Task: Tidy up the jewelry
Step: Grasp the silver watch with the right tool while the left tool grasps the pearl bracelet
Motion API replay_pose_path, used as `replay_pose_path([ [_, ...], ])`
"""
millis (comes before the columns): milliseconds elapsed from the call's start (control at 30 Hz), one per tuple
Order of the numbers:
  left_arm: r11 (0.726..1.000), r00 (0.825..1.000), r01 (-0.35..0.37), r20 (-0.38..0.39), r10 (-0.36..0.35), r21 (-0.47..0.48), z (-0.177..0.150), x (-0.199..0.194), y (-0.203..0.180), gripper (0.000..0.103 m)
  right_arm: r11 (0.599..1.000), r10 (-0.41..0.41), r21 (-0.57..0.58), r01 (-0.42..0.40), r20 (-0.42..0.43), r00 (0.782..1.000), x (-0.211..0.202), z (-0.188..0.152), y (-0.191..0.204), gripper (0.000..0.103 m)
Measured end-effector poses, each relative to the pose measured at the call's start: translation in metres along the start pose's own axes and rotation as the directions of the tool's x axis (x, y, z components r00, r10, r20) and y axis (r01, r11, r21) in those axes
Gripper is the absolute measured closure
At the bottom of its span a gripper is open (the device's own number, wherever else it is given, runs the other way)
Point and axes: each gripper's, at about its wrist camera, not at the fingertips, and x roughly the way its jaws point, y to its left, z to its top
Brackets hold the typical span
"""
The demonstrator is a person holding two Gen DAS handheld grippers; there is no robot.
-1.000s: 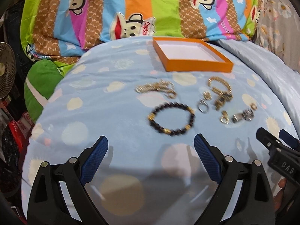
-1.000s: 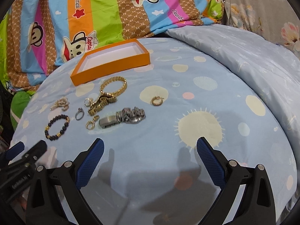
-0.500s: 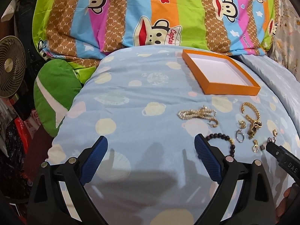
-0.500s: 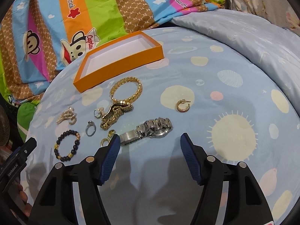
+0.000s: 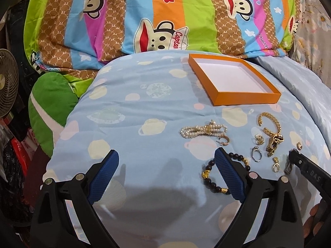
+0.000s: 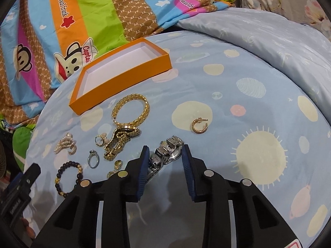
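Overhead, left wrist view: left gripper (image 5: 166,177) spread wide, nothing between its fingers, hovering over the light blue spotted bedspread (image 5: 134,107). Its right finger overlaps the black bead bracelet (image 5: 209,176) with gold beads. Beyond it, a pearl strand (image 5: 203,131) with a gold hoop touching its near end. Orange tray (image 5: 246,98) further back, white inside, nothing in it. To the right, a gold chain bracelet (image 5: 271,124), a gold watch (image 5: 274,144) and a silver ring (image 5: 255,155) lie close together. Striped cartoon-monkey quilt (image 5: 144,16) behind; green cushion (image 5: 49,103) and fan (image 5: 6,82) at left.

Right wrist view: right gripper (image 6: 165,160) partly closed, fingers either side of the silver watch (image 6: 168,152); left finger seems to touch the band, right finger just beside the case, a firm pinch not evident. Gold hoop earring (image 6: 199,126) lies alone, right of the watch. Gold chain bracelet (image 6: 132,109) sits just below the orange tray (image 6: 122,76), gold watch (image 6: 120,142) touching it. Left gripper's tip shows at the lower left edge.
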Motion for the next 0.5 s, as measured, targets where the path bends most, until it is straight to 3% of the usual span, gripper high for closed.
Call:
replay_pose_path([
  [233,0.995,0.999,0.04,0.01,-0.041,0.09,0.028,0.02,-0.013,0.012,1.0,-0.002,-0.015,0.002,0.006,1.0,-0.004,-0.005,-0.007,0.077],
  [300,0.989,0.998,0.07,-0.014,-0.069,0.133,0.034,0.034,-0.023,0.012,1.0,0.008,-0.022,-0.008,0.008,1.0,-0.005,-0.005,-0.006,0.089],
  [433,0.977,0.993,0.109,-0.072,-0.098,0.184,0.035,0.059,-0.038,0.013,0.999,0.021,-0.027,-0.021,0.0,1.0,-0.007,-0.005,-0.006,0.093],
  [500,0.974,0.991,0.117,-0.092,-0.1,0.196,0.034,0.067,-0.041,0.024,0.999,0.03,-0.029,-0.03,-0.003,1.0,-0.007,-0.005,-0.007,0.093],
])
